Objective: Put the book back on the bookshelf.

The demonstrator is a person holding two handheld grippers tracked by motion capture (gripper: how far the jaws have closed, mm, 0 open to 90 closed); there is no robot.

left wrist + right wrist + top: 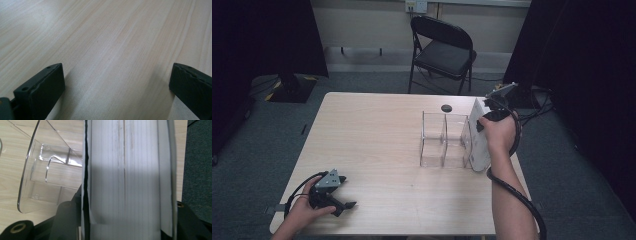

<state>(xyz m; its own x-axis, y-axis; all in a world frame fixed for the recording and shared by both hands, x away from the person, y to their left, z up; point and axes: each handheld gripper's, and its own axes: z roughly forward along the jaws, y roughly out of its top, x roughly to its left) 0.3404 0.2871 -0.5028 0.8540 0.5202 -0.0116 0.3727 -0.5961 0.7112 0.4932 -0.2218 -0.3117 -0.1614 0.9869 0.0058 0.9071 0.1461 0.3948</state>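
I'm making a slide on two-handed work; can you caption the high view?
Right gripper holds a white book upright beside a clear divided rack; left gripper rests open on the table.

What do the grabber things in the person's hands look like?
Both are black two-jaw tools. The left gripper has a grey three-cornered plate on top, and a black cable loops from it around the hand. Up close its fingers are flat, blocky black pads with small screw holes. The right gripper also carries a grey plate and trails a thick black cable along the bare, sleeveless forearm.
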